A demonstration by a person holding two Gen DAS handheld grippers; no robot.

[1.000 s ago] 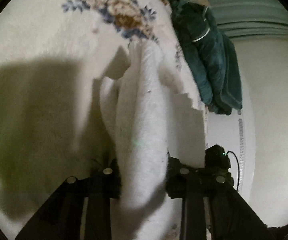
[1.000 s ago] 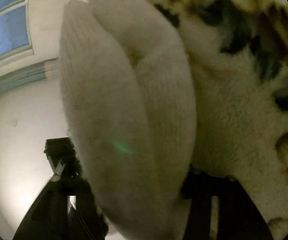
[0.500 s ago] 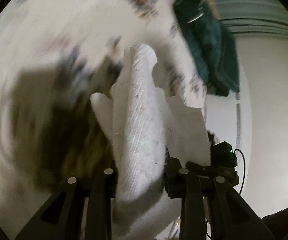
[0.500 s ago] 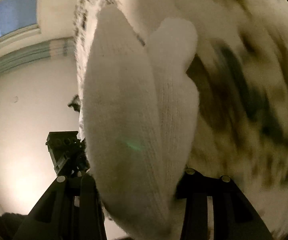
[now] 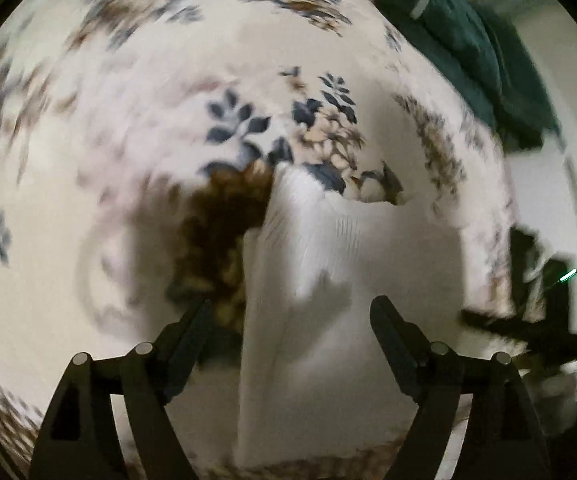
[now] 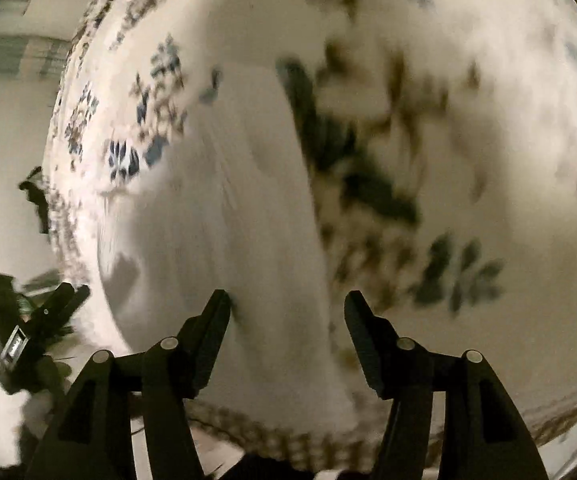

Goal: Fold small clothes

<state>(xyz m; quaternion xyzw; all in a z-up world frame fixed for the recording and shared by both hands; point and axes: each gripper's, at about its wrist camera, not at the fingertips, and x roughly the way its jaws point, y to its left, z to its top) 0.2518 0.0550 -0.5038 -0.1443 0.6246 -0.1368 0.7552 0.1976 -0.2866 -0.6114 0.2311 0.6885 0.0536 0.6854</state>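
A white knitted garment [image 5: 308,272] lies flat on the flowered bed cover [image 5: 108,160], near its edge. My left gripper [image 5: 288,312] is open just above the garment's near end, holding nothing. In the right wrist view the same white garment [image 6: 228,220] lies on the flowered cover [image 6: 488,120]. My right gripper [image 6: 286,306] is open over the garment's near end, fingers apart and empty. Both views are blurred by motion.
A dark green piece of clothing [image 5: 468,52] lies at the far right edge of the cover. The right gripper's body [image 5: 540,312] shows at the right of the left view, the left gripper's body [image 6: 28,332] at the left of the right view. A pale wall lies beyond.
Both grippers were shut on the white garment and held it up. Now both have opened, the garment lies flat on the cover, and both grippers have drawn back.
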